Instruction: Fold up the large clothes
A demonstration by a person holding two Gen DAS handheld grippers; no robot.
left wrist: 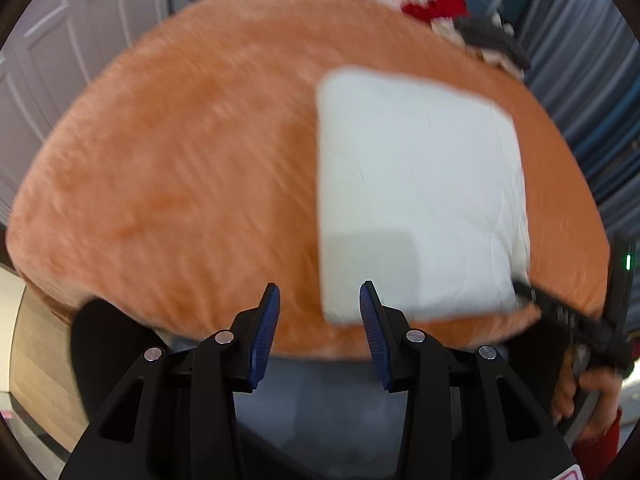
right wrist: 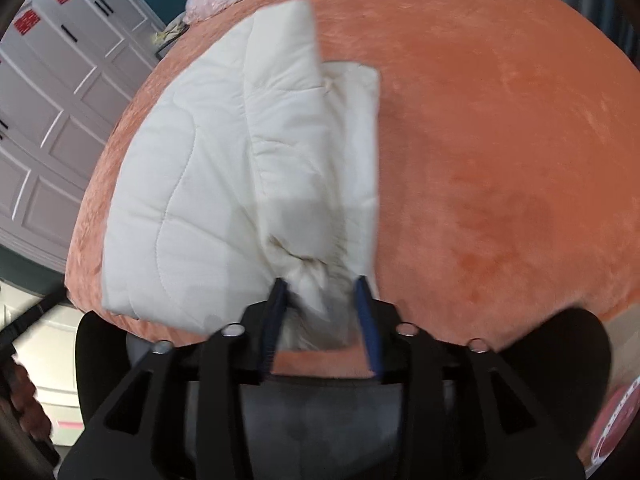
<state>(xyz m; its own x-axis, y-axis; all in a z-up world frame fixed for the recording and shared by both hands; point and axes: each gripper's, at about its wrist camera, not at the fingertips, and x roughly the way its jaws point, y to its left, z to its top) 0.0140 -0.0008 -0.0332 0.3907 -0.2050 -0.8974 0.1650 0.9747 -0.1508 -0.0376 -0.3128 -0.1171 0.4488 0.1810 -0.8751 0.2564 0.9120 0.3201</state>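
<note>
White quilted garment (right wrist: 208, 168) bunches between right gripper (right wrist: 322, 292) spread pads; left gripper (left wrist: 320, 300) spread, empty.

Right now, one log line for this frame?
garment: white quilted piece folded on orange cover | left claw: open, empty | right claw: open around bunched corner

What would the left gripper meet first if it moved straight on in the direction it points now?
Probably the orange plush cover, just left of the folded white garment's near corner. The left gripper is open and empty; depth is hard to judge here.
</note>
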